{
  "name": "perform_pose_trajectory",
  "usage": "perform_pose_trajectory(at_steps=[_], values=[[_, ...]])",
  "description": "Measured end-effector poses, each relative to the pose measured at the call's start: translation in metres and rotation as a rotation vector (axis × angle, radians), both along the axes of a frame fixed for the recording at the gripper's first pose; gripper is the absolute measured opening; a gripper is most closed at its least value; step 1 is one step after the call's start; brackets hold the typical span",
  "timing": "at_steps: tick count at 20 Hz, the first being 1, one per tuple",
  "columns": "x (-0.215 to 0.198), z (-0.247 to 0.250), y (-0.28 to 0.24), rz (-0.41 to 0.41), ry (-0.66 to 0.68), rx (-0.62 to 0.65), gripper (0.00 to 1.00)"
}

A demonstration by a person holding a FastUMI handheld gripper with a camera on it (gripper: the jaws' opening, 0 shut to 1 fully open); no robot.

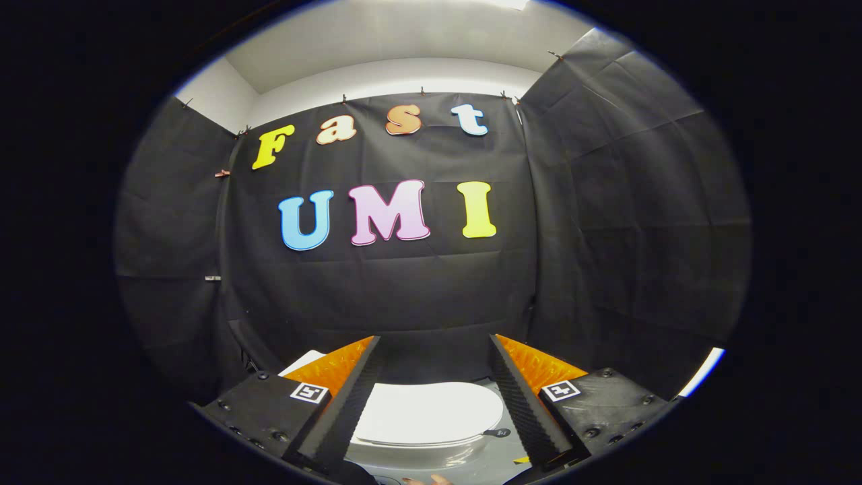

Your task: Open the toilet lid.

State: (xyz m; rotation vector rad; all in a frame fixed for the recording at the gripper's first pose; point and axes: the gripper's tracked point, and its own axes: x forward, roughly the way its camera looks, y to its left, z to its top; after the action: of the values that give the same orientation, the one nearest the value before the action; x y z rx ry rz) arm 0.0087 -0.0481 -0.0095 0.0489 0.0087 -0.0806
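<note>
White lid (427, 412), flat on its toilet, at six o'clock between our gripper (434, 350) fingers, spread wide, holding nothing. We should hook its front rim, lifting slowly.

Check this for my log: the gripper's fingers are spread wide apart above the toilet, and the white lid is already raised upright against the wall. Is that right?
Not quite. In the gripper view the white lid lies flat, closed on the toilet, not raised upright against the wall. The rest holds: the gripper has its fingers spread wide apart above it, touching nothing, with the lid seen between them.
</note>
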Motion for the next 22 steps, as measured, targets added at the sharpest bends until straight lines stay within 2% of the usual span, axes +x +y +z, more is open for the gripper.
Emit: perform_pose_trajectory(at_steps=[5, 11, 18, 22], values=[[0.03, -0.036, -0.045, -0.056, 0.052, 0.077, 0.99], [0.069, -0.097, -0.11, -0.154, 0.125, 0.236, 0.99], [0.111, -0.203, -0.185, -0.264, 0.27, 0.434, 1.0], [0.134, -0.27, -0.209, -0.289, 0.375, 0.543, 1.0]])
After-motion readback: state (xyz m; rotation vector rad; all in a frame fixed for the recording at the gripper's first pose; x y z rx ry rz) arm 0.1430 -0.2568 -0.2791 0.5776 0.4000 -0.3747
